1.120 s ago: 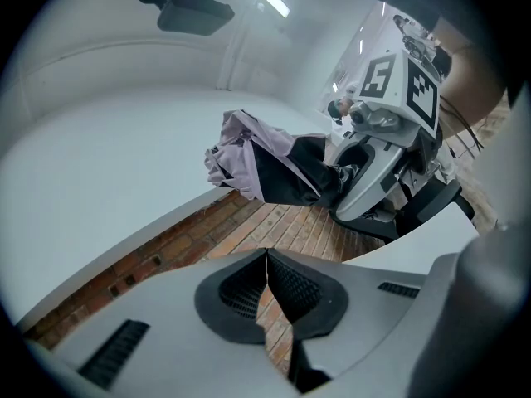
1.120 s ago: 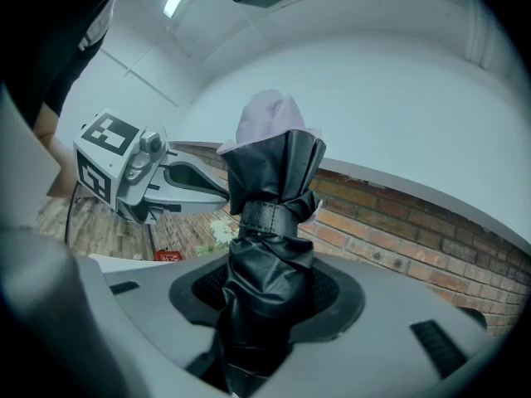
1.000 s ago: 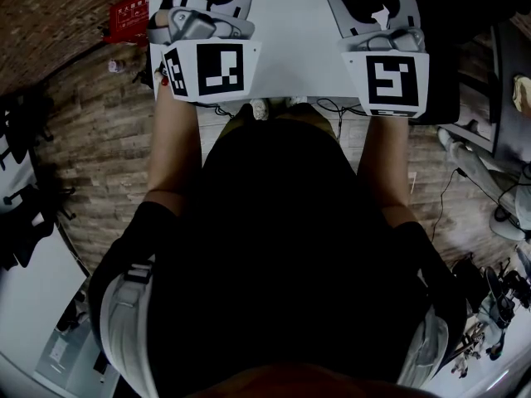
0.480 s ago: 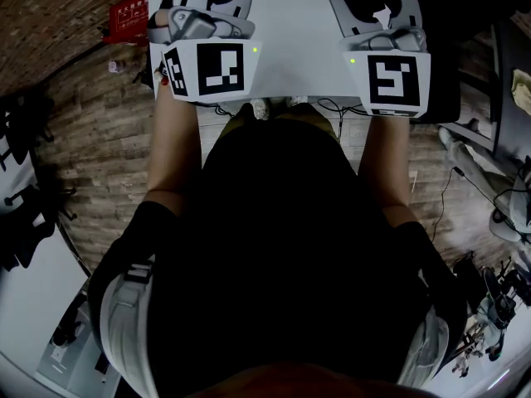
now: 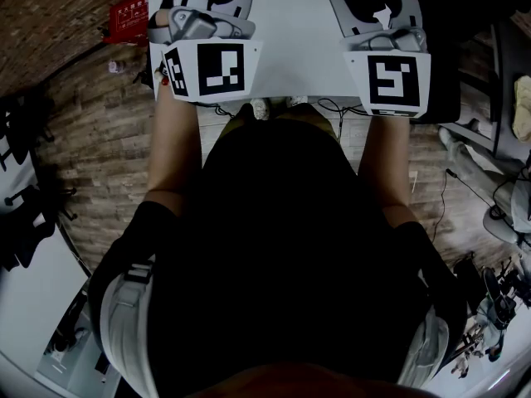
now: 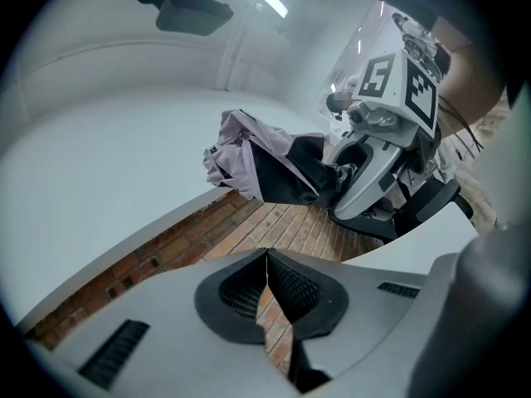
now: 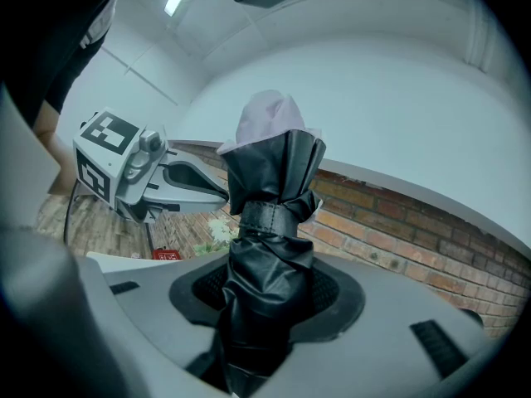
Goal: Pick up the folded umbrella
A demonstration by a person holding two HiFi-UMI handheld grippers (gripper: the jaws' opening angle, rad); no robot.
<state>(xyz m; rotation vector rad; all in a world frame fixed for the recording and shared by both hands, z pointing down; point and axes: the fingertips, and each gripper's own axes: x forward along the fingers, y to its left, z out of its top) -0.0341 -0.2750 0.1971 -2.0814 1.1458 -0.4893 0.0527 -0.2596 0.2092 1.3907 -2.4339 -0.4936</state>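
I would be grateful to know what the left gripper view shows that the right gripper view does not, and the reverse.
Only the left gripper view: the left claw, jaws shut together with nothing between them, and the folded umbrella seen side-on, sticking out of the right claw, its lilac end near the white table.
Only the right gripper view: the right claw's jaws clamped on the umbrella's black fabric, and the strap round it.
Both: the umbrella, the table, the brick floor and the opposite gripper's marker cube.
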